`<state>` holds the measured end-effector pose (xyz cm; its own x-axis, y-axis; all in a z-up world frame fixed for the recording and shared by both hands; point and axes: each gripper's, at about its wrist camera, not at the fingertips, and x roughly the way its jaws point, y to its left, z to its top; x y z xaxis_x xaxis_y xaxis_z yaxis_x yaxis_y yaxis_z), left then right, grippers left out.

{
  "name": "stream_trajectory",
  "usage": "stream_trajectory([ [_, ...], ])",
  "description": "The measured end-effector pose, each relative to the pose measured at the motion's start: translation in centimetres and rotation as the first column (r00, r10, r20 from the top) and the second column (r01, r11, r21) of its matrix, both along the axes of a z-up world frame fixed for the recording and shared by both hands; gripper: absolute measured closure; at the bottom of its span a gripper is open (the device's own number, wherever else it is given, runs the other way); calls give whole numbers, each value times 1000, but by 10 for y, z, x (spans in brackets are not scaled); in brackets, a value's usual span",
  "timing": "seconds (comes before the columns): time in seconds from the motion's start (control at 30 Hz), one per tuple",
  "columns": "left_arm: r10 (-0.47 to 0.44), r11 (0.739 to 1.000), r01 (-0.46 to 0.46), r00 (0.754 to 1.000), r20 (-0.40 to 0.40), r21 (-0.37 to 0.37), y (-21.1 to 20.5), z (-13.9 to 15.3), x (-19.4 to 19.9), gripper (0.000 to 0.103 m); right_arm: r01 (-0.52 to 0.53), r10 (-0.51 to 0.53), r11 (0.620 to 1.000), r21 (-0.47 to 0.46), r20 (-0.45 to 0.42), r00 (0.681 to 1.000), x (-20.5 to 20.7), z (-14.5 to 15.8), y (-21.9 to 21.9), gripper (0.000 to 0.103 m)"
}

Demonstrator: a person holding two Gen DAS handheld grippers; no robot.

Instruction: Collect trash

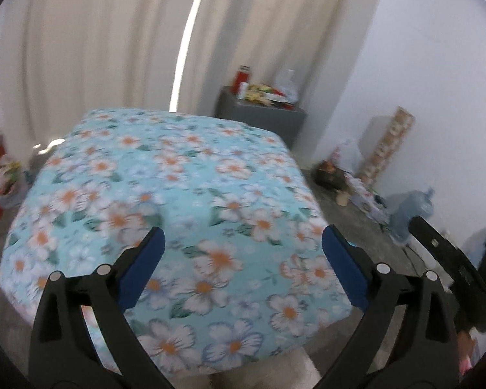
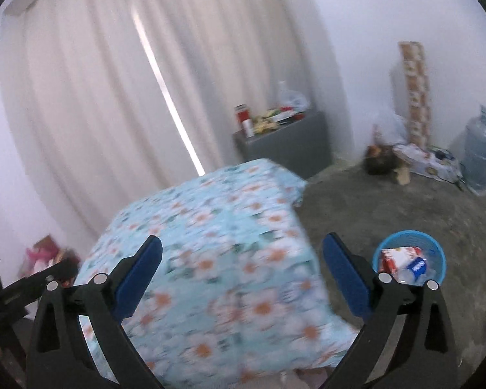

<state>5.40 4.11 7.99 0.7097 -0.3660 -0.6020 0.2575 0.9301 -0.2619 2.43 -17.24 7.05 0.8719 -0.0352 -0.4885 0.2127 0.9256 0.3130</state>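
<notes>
Trash sits in the round blue plastic bin [image 2: 410,261] on the grey concrete floor [image 2: 388,214], just right of your right gripper [image 2: 243,259] and partly hidden behind its right-hand finger [image 2: 346,275]. Inside the bin you can see a crumpled red-and-white wrapper [image 2: 397,256] and a clear plastic bottle with a blue label [image 2: 416,267]; the writing on both is too blurred to read. Your right gripper stands wide, nothing between its blue pads, which frame only the floral blue bed cover [image 2: 217,253] below and ahead of them.

Your left gripper [image 1: 243,253] is likewise spread wide and holds nothing; between its fingers [image 1: 142,265] lies the same flowered bed cover [image 1: 178,178], with no trash on it. Off to the right of those fingers, the black body of your other gripper [image 1: 450,259] shows at the frame's edge.

Beyond both sets of fingertips, a grey cabinet [image 2: 288,146] against the cream curtain [image 2: 113,97] carries a red jar [image 2: 242,114] and a clutter of packets. Further right of the fingers, a large clear blue water jug [image 2: 479,152] stands on the floor by the white wall, beside a tall patterned box [image 2: 416,94] and a heap of bags. No label there is legible.
</notes>
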Motion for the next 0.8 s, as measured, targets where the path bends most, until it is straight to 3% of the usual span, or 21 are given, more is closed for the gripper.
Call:
stream_trajectory([
  [0.17,108,993,-108,994,12,46,16,-3,-7,9,-58,58,998,-39,-14,998,-1,3,33,7],
  [0.43,233,957,-245,968,90,157,21,-10,-24,9,-18,14,991,-134,-37,999,-9,6,52,7],
  [0.63,250,947,-250,968,27,204,6,-26,-24,9,-23,-8,981,-192,-156,988,-8,-10,48,7],
  [0.8,237,939,-204,967,-91,275,-16,-53,-22,9,-5,-90,960,-279,-327,941,-6,-40,36,7],
])
